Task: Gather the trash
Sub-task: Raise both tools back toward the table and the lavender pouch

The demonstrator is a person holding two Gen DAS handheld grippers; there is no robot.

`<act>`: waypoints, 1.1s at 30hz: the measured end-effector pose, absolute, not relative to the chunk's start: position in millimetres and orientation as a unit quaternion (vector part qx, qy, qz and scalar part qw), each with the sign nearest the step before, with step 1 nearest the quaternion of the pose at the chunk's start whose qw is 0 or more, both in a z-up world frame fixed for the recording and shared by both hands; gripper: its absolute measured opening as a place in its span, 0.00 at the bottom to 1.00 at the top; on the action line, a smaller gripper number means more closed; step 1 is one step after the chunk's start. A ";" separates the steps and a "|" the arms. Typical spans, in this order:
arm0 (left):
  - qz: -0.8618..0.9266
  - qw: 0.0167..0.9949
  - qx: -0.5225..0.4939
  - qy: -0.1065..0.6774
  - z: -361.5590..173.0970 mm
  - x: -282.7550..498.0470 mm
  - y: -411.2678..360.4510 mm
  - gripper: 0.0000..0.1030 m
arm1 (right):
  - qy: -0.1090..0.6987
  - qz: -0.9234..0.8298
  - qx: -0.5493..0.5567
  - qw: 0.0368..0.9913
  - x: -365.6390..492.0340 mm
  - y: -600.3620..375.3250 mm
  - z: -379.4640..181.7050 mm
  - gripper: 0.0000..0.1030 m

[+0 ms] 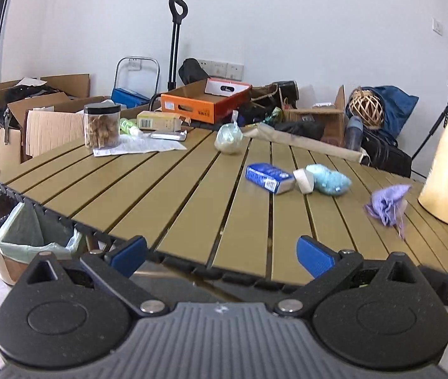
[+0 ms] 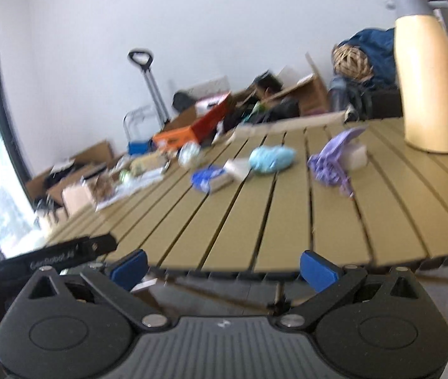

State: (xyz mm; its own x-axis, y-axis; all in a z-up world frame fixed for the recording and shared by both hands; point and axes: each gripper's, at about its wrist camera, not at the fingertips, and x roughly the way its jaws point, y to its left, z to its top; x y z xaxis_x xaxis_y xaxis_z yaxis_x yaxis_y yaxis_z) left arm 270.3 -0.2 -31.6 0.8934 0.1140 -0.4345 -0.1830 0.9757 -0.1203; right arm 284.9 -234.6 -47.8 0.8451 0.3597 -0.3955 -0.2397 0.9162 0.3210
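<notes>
my left gripper [image 1: 221, 254] and right gripper [image 2: 224, 268] hang with jaws spread at the near edge of the olive slatted table [image 1: 176, 202], the crumpled purple wrapper [image 1: 388, 203], pale blue wad [image 1: 328, 179] and blue carton [image 1: 269, 178] lying farther in.

From my right wrist view at about 8 o'clock, I read "GenRobot.AI" in pale letters on a black bar [image 2: 63, 254]. I see a barcode on the blue packet [image 1: 269, 178] and print on the orange box [image 1: 205, 102], both illegible.
</notes>
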 end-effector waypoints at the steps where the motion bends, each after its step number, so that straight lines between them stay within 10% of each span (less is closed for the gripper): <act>1: 0.078 0.970 -0.080 0.215 -29.6 274.8 -1.7 1.00 | 0.220 0.152 0.133 0.954 286.7 -236.7 -45.5 1.00; 23: 0.065 0.980 -0.070 0.176 -5.8 380.2 -1.3 1.00 | 0.168 -0.046 0.077 0.982 421.1 -243.4 -40.3 1.00; 33: 0.055 0.977 -0.080 0.191 -14.5 431.5 11.3 1.00 | 0.252 -0.039 0.101 0.962 492.6 -256.8 -66.6 0.77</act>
